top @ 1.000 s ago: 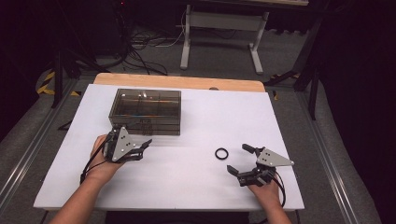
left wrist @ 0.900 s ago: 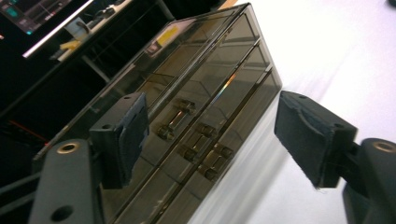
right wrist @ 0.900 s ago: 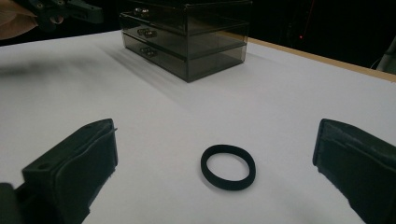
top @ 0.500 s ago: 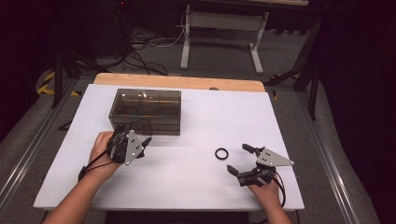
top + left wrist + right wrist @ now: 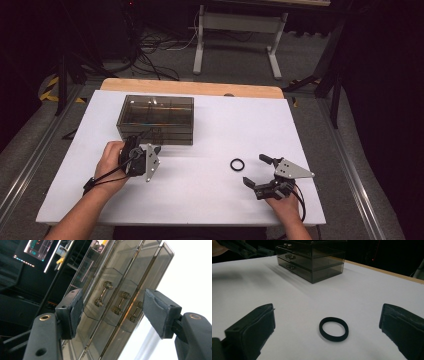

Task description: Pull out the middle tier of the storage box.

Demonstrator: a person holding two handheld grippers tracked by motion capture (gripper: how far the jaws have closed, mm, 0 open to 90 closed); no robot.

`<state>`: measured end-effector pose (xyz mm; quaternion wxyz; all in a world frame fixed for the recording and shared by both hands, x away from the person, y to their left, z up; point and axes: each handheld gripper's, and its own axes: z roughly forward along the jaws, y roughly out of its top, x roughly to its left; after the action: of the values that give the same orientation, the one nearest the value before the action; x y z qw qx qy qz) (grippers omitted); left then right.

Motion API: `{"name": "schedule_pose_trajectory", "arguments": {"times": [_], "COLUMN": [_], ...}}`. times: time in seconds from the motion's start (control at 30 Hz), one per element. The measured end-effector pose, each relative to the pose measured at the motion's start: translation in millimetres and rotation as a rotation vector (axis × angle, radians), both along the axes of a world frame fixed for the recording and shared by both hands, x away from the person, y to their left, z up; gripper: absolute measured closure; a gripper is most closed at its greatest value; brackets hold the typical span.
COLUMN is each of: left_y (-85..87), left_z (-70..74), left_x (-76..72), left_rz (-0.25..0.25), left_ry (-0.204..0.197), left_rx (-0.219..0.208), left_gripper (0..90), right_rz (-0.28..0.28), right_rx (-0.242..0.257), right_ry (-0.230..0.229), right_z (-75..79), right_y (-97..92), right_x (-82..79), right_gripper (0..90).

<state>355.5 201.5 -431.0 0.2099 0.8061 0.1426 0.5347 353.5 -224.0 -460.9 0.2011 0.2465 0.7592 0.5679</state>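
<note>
The left gripper (image 5: 150, 152) is at the front of the smoky box (image 5: 156, 119), which sits near the back left of the white table (image 5: 300, 130); its jaws have just been closing a bit but stay apart, with the little drawer handles (image 5: 119, 302) between them, not touched; the right gripper (image 5: 257, 171) rests near the front right edge, jaws wide open, holding nothing; the black ring (image 5: 237, 164) lies flat just beside it, toward the middle.
</note>
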Motion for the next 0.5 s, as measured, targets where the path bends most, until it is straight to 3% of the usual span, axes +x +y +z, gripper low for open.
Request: {"name": "schedule_pose_trajectory", "arguments": {"times": [0.1,0.2,0.3,0.5], "left_y": [-2.8,-5.8,-10.1,-14.0], "left_z": [-1.8,-5.7,-8.9,-12.7], "left_x": [-0.3,-1.4,-2.4,-1.7], "left_rz": [0.012,0.032,0.056,0.085], "left_ry": [-0.013,-0.025,-0.049,-0.071], "left_rx": [0.039,0.052,0.131,0.176], "left_gripper": [34.5,36.7,37.7,39.1], "right_rz": [0.002,0.001,0.002,0.003], "right_rx": [0.000,-0.003,-0.004,-0.005], "right_ry": [0.000,-0.001,-0.004,-0.005], "right_z": [0.0,0.0,0.2,0.1], "right_y": [-0.1,0.1,0.2,0.4], "right_x": [0.0,-0.1,-0.5,-0.6], "right_gripper": [0.8,1.0,1.1,1.1]}}
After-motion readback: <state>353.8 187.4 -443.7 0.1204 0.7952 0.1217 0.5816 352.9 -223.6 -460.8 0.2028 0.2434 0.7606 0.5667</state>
